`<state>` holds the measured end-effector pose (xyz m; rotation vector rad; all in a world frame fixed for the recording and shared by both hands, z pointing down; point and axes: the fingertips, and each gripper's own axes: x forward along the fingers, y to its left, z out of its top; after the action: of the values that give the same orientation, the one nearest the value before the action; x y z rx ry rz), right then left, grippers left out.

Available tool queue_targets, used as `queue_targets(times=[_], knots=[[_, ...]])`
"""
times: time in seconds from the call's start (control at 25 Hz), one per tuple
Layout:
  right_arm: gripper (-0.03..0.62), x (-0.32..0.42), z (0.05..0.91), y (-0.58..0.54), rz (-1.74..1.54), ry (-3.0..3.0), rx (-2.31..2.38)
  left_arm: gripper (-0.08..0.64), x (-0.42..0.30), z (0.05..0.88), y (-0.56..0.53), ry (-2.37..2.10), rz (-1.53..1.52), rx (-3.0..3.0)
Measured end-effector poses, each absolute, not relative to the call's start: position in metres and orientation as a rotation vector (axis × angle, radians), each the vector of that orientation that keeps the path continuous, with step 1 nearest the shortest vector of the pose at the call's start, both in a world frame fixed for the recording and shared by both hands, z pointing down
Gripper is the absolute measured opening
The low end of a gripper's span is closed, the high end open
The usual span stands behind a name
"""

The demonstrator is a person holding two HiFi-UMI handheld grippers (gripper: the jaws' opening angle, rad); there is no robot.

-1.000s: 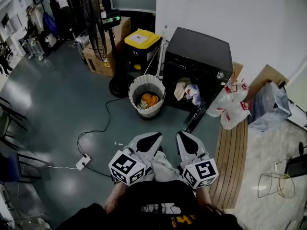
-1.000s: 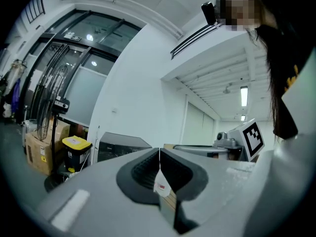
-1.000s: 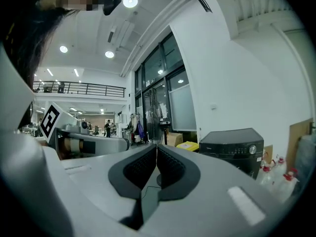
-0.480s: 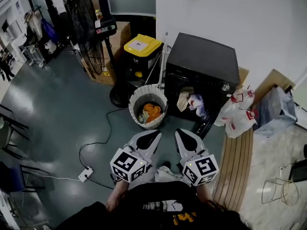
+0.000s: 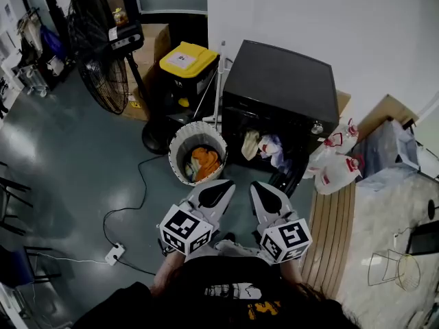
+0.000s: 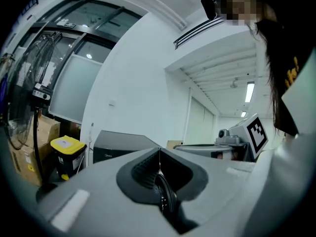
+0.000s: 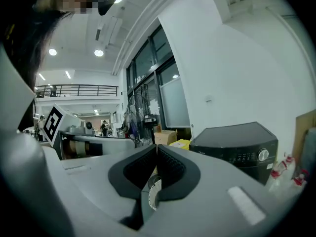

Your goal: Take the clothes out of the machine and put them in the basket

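1. Your left gripper [image 5: 221, 189]: jaws together, empty.
2. Your right gripper [image 5: 260, 190]: jaws together, empty.
3. Clothes [image 5: 264, 146]: in open machine [image 5: 281, 81], ahead of your right gripper.
4. Basket [image 5: 197, 125]: ahead of your left gripper.

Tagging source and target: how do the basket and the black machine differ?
The basket is pale, round, open on top; the black machine is boxy, open at the front. The basket holds an orange garment; pale clothes hang out of the machine. The basket is lower than the machine. Both stand on the floor.
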<state>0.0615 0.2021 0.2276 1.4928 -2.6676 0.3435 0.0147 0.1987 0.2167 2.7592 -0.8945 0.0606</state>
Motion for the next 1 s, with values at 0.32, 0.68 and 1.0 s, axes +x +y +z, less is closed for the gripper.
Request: queue_targets(times=[0.32,0.68,1.0], knots=[[0.012,0.066,0.246,0.182,0.418,-2.629,1.538,0.0,0.016,0.234,0.185,-0.84,0.11,2.732],[0.012,0.044,0.254,0.135,0.463,-2.542,1.699,0.0,-0.011,0.236,0.141,-0.698,0.167,2.783],[0.016,0.013,0.266,0.077,0.517,-2.4,1.905,0.0,-0.044,0.236,0.082,-0.487,0.25,2.872]])
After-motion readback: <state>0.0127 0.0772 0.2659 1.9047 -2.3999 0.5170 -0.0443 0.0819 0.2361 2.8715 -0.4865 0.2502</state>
